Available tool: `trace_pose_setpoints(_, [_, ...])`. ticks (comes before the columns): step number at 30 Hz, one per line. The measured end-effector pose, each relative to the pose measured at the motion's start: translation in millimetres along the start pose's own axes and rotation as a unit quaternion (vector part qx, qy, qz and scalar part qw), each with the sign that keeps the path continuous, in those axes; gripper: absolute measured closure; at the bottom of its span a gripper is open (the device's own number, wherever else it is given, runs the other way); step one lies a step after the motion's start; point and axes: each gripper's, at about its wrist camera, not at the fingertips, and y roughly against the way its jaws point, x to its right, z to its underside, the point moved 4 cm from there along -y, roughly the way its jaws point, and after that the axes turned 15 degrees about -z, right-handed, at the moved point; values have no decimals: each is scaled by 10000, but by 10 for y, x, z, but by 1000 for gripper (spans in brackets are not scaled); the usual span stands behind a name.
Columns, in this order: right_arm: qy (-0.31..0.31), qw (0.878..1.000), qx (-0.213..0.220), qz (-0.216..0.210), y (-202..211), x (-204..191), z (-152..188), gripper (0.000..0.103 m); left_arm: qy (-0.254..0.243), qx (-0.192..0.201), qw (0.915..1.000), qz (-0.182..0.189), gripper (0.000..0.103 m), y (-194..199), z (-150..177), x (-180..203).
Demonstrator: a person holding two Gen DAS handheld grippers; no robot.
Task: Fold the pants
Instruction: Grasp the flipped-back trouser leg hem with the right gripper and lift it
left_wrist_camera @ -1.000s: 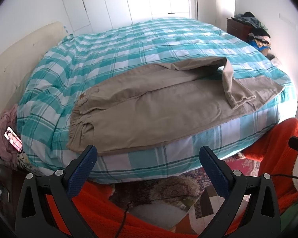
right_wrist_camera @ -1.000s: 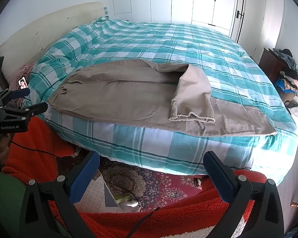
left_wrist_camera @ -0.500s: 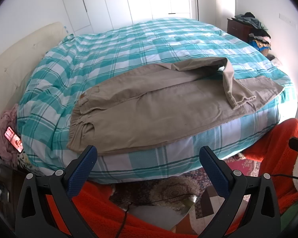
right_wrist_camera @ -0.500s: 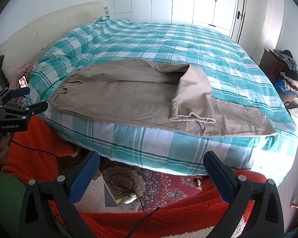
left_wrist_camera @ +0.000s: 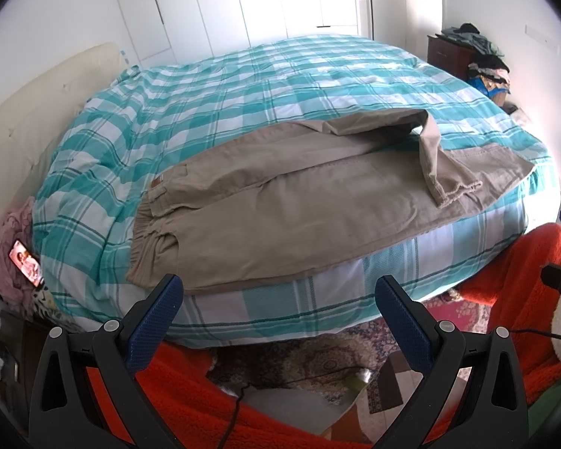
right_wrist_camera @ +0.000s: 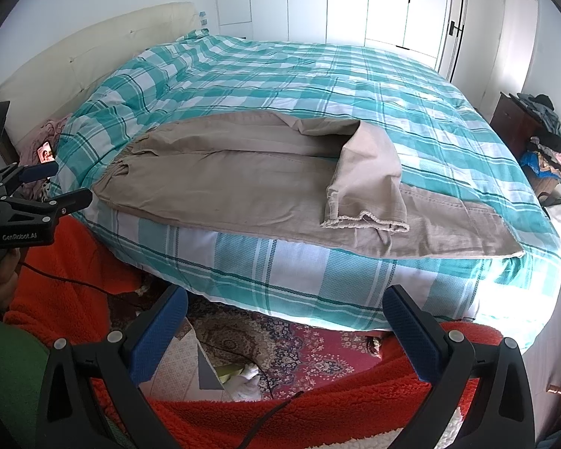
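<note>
Beige pants [left_wrist_camera: 299, 202] lie along the near edge of a bed [left_wrist_camera: 243, 86] with a teal checked cover, waistband to the left. One leg lies flat; the other leg is folded back over it, its hem [right_wrist_camera: 366, 220] on top. The pants also show in the right wrist view [right_wrist_camera: 243, 183]. My left gripper [left_wrist_camera: 278, 292] is open and empty, off the bed just below the waistband end. My right gripper [right_wrist_camera: 286, 301] is open and empty, off the bed below the folded hem. The left gripper shows at the left of the right wrist view [right_wrist_camera: 52, 183].
A cream headboard [right_wrist_camera: 74, 60] is on the left with a phone [left_wrist_camera: 26, 267] beside it. A dark dresser piled with clothes [right_wrist_camera: 538, 138] stands at the right. White wardrobe doors [right_wrist_camera: 355, 0] line the far wall. A patterned rug [right_wrist_camera: 299, 340] and an orange fleece [right_wrist_camera: 318, 411] lie below.
Both grippers have stayed open and almost still; the view shifts only slightly. The pants have not moved.
</note>
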Motion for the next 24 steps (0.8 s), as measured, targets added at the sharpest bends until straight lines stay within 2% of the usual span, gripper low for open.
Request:
trace_pose_setpoints(3, [109, 9994, -17, -335, -38, -15, -40, 0, 25, 29, 10000, 0, 1, -1, -13, -17])
trace_pose_setpoints(5, [225, 9988, 147, -412, -31, 59, -131, 0, 40, 24, 10000, 10, 1, -4, -14, -17])
trace_pose_setpoints(8, [318, 9989, 341, -13, -132, 396, -356, 0, 22, 7, 10000, 20, 1, -10, -16, 12])
trace_pose_setpoints(10, [95, 9993, 335, 134, -310, 660, -483, 0, 6, 66, 10000, -11, 1, 26, -18, 30])
trace_pose_setpoints(12, [-134, 9994, 320, -16, -569, 815, -585, 0, 9, 120, 9999, -66, 1, 44, -27, 25])
trace_pose_setpoints(15, [-212, 9992, 97, -321, -1038, 830, -683, 1, 48, 49, 9999, -120, 1, 10, -22, 0])
trace_pose_setpoints(17, [-123, 9998, -111, -59, -1396, 887, -709, 16, 77, 10, 9999, -154, 1, -4, -16, -19])
trace_pose_setpoints(18, [-69, 9993, -212, 315, -1579, 972, -715, 31, 93, 7, 9998, -183, 1, -9, -15, -37])
trace_pose_setpoints(20, [-105, 9957, -609, 688, -1916, 1188, -672, 54, 112, -3, 9996, -248, 1, -21, -10, -71])
trace_pose_setpoints(21, [-168, 9946, -805, 638, -2010, 1273, -640, 87, 130, -15, 9995, -292, 1, -34, -7, -96])
trace_pose_setpoints(22, [-194, 9943, -852, 605, -2008, 1332, -638, 94, 158, -28, 9994, -317, 1, -48, 4, -118])
trace_pose_setpoints(23, [-181, 9946, -733, 709, -1907, 1379, -687, 96, 184, -49, 9993, -327, 1, -62, 16, -133])
trace_pose_setpoints(24, [-90, 9939, -510, 978, -1735, 1415, -769, 99, 227, -120, 9992, -320, 1, -112, 25, -144])
